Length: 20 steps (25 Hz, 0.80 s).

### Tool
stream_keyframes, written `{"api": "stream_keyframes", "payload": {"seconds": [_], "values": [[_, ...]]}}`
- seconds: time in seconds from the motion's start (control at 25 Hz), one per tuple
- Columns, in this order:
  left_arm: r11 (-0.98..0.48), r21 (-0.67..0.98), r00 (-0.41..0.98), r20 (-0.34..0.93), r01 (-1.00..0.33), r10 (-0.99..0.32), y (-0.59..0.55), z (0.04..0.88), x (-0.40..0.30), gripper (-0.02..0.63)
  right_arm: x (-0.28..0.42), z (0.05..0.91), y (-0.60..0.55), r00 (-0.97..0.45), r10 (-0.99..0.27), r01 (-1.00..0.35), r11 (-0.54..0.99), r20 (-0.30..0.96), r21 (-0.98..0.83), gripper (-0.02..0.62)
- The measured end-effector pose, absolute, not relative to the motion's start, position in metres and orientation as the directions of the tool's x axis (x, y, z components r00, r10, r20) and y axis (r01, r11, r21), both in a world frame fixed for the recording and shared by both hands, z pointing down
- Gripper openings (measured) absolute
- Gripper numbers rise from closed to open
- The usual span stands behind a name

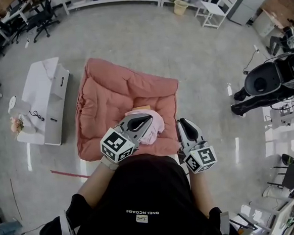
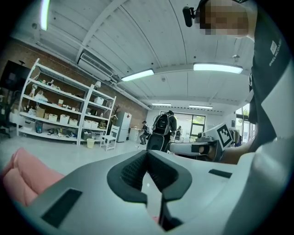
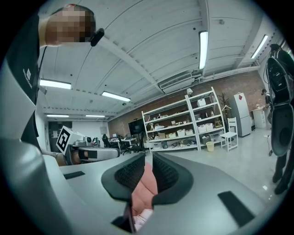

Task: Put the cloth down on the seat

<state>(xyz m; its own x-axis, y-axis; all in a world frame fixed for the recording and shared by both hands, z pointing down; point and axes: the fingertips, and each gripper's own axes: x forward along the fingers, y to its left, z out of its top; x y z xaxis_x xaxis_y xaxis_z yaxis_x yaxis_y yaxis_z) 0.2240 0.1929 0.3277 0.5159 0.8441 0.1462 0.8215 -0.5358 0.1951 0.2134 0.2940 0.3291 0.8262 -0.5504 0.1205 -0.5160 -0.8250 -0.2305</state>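
A salmon-pink seat cushion (image 1: 109, 92) lies on the floor in the head view. A light pink cloth (image 1: 155, 130) is bunched on its near part. My left gripper (image 1: 148, 118) hovers with its tips over the cloth. In the left gripper view its jaws (image 2: 148, 153) are shut and no cloth shows between the pads. My right gripper (image 1: 182, 123) is at the cushion's near right edge. Its jaws (image 3: 148, 158) are shut on a fold of pink fabric (image 3: 146, 188); I cannot tell whether that is the cloth or the cushion's edge.
A white low table (image 1: 44, 97) stands left of the cushion. A black seat-like unit (image 1: 266, 82) is at the right. A white chair (image 1: 218, 7) and shelves line the far wall. The person's black-shirted torso (image 1: 143, 201) fills the near edge.
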Motion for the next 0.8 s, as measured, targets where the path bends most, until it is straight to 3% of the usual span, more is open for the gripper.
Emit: {"api": "stream_keyframes", "payload": {"seconds": [0.8], "values": [[-0.612, 0.199, 0.585, 0.179, 0.766, 0.791, 0.18, 0.343, 0.211, 0.015, 0.204, 0.343, 0.295, 0.809, -0.569, -0.518, -0.809, 0.145, -0.278, 0.071]]}}
